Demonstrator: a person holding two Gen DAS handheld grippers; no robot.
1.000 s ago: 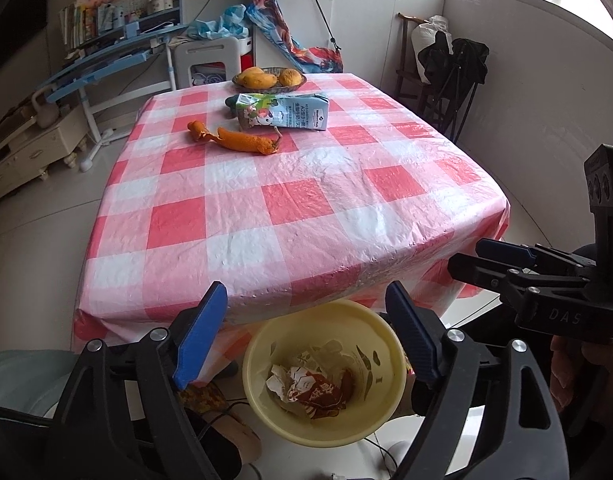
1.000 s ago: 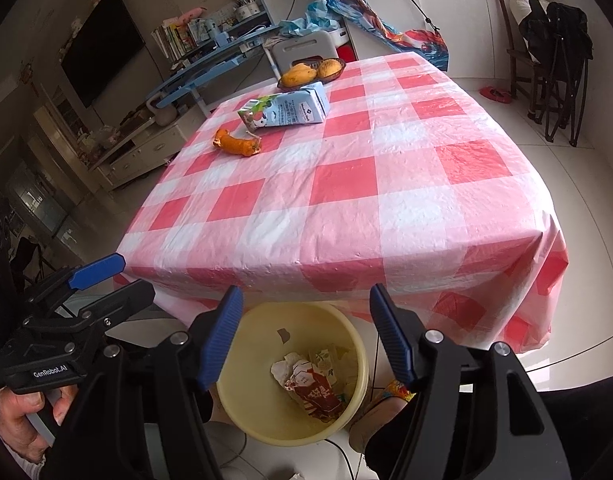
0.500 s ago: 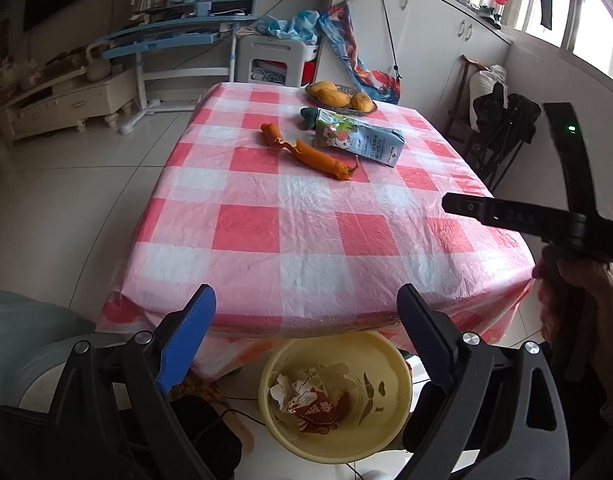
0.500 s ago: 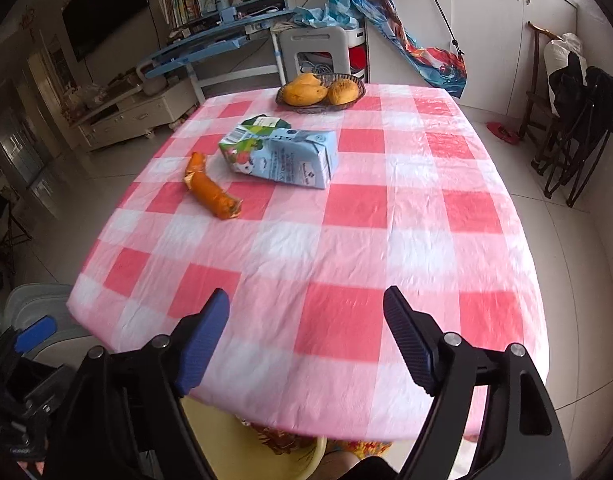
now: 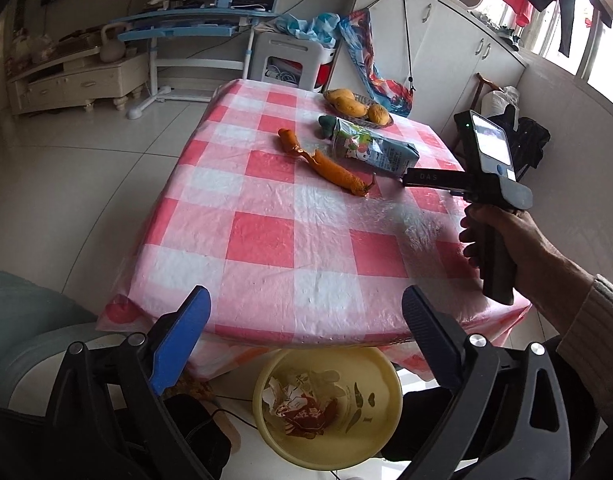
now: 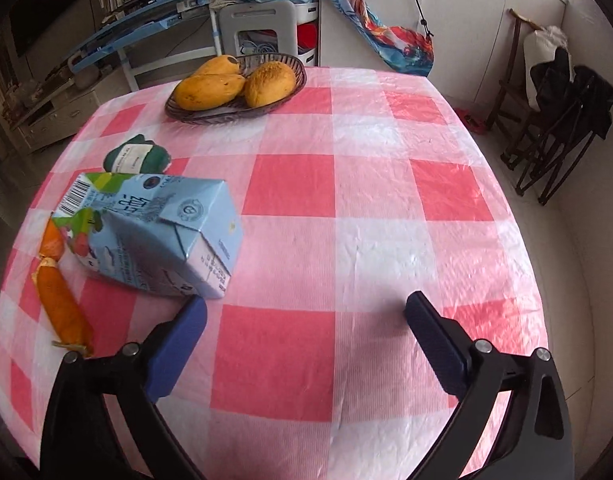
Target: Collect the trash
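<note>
Since the earlier frame, our right gripper (image 6: 304, 320) travels from the yellow plastic basin (image 5: 326, 408) over the bench (image 6: 346, 220) toward the pale-blue drink carton (image 6: 154, 236), jaws opening, empty; our left gripper (image 5: 302, 320) jaws opening, empty too.

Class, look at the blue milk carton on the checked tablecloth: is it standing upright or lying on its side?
Lying on its side. The carton rests a long face on the tablecloth, its folded end facing sideways toward the camera.

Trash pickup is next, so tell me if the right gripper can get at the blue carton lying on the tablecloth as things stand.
Probably yes. The right gripper is empty, its jaws opening, just short of the blue carton. Only bare tablecloth lies between. The orange wrapper lies beside the carton, out of the way.
</note>
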